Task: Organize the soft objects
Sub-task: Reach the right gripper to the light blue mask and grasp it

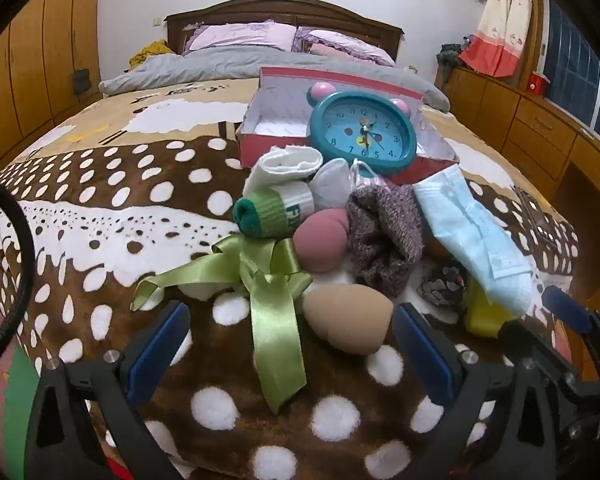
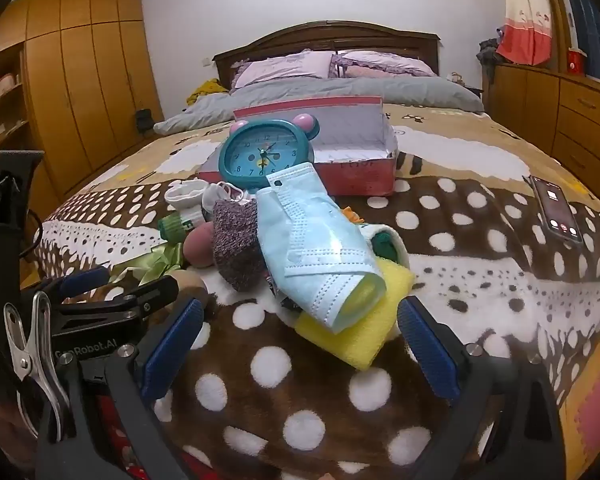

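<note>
A pile of soft things lies on the spotted blanket: a beige makeup sponge (image 1: 348, 322), a pink sponge (image 1: 322, 240), a green ribbon bow (image 1: 268, 280), a purple knit sock (image 1: 384, 240), a green-cuffed sock roll (image 1: 272, 210), a white sock (image 1: 284, 166), a blue face mask (image 1: 476, 236) and a yellow sponge (image 2: 360, 330). My left gripper (image 1: 292, 344) is open, its fingers either side of the beige sponge and ribbon tail. My right gripper (image 2: 300, 340) is open just before the yellow sponge and mask (image 2: 320, 248).
An open pink box (image 1: 340, 80) stands behind the pile with a teal alarm clock (image 1: 364, 132) leaning on it. A phone (image 2: 558, 208) lies on the blanket at right. Wardrobes stand left, drawers right, pillows at the bed's far end.
</note>
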